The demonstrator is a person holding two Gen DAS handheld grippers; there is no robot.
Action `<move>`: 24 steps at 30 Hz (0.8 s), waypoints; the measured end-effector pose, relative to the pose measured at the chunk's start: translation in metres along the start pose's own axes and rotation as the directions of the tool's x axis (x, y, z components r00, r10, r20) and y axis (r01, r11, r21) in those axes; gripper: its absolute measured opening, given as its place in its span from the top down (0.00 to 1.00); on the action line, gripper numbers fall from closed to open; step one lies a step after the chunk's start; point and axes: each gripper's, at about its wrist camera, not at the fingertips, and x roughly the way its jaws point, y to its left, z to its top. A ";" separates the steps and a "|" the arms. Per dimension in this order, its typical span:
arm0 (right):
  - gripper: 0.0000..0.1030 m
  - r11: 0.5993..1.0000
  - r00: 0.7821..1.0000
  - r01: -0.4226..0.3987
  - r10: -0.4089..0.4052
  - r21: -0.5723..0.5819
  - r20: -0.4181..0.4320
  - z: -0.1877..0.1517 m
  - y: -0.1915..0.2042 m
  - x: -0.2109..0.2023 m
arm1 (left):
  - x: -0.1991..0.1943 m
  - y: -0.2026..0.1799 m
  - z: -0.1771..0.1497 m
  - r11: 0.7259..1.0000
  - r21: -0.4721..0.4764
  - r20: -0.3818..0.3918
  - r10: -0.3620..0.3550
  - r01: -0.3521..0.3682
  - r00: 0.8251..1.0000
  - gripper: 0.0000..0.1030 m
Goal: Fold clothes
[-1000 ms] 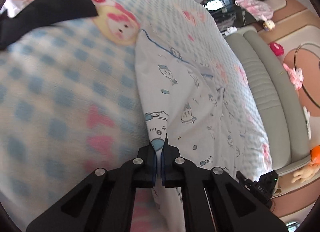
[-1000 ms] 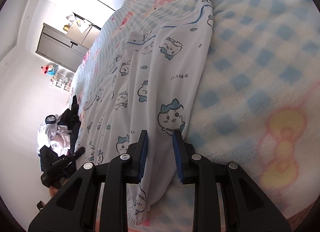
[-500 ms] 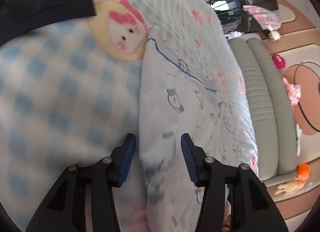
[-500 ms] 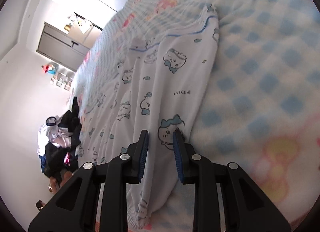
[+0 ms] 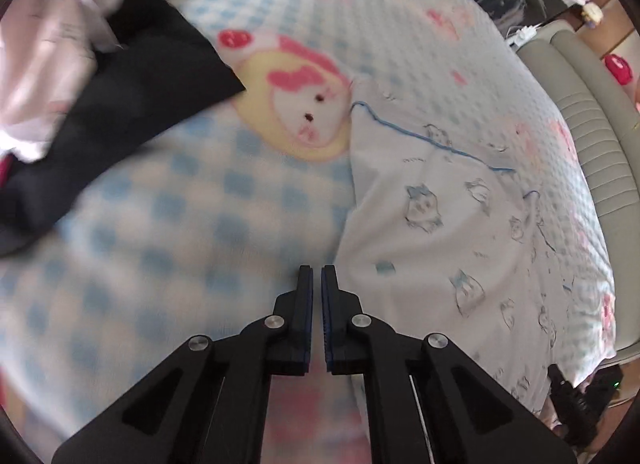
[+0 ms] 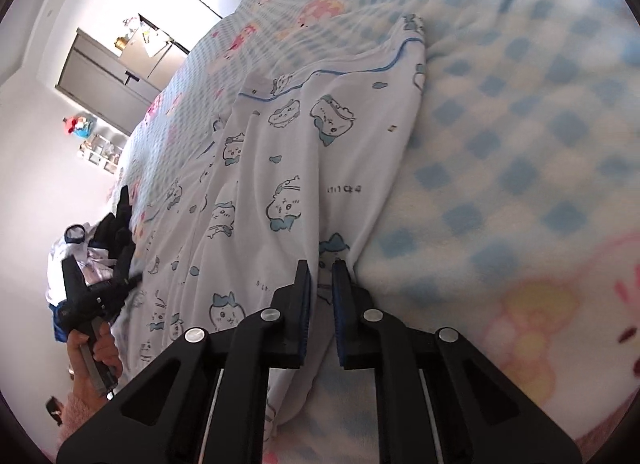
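The left gripper [image 5: 316, 276] is leaving the printed white garment [image 5: 452, 224], closing empty over the bed [image 5: 168, 232]. The right gripper [image 6: 321, 274] is closing onto the garment's right edge; keep that fold taut.

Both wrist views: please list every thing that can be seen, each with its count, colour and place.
Printed garment: one, white with blue cartoon figures and blue trim, spread on the blanket.
Blanket: one, blue and white check with pink and yellow cartoons, covering the bed.
Dark clothes: a pile, black, with pale pink cloth beside it, at the blanket's far end.
Sofa: one, grey-green, beside the bed.
Cabinet: one, grey, at the wall.
Left gripper: black with blue pads, shut, nothing between, beside the garment's edge.
Right gripper: black with blue pads, shut on the garment's edge.
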 end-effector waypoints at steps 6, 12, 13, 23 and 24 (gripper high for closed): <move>0.78 1.000 0.999 -0.011 0.011 0.007 0.045 0.003 -0.006 -0.027 | -0.028 -0.087 -0.039 0.947 0.210 -0.026 -0.241 0.241 0.970 0.70; 0.78 0.997 0.998 -0.067 0.068 0.040 -0.013 -0.009 -0.008 -0.016 | 0.007 -0.201 -0.093 0.831 0.424 -0.196 -0.303 0.359 0.933 0.66; 0.78 0.996 0.997 -0.081 0.081 0.047 -0.018 -0.013 -0.008 -0.016 | 0.015 -0.213 -0.101 0.824 0.441 -0.217 -0.287 0.356 0.933 0.66; 0.77 0.999 0.998 -0.036 0.037 0.013 -0.049 -0.019 -0.021 -0.020 | 0.039 -0.214 -0.134 0.869 0.376 -0.257 -0.235 0.321 0.937 0.66; 0.77 0.997 0.996 -0.074 0.074 0.008 -0.052 -0.018 -0.021 -0.018 | 0.037 -0.212 -0.135 0.873 0.361 -0.251 -0.247 0.328 0.936 0.66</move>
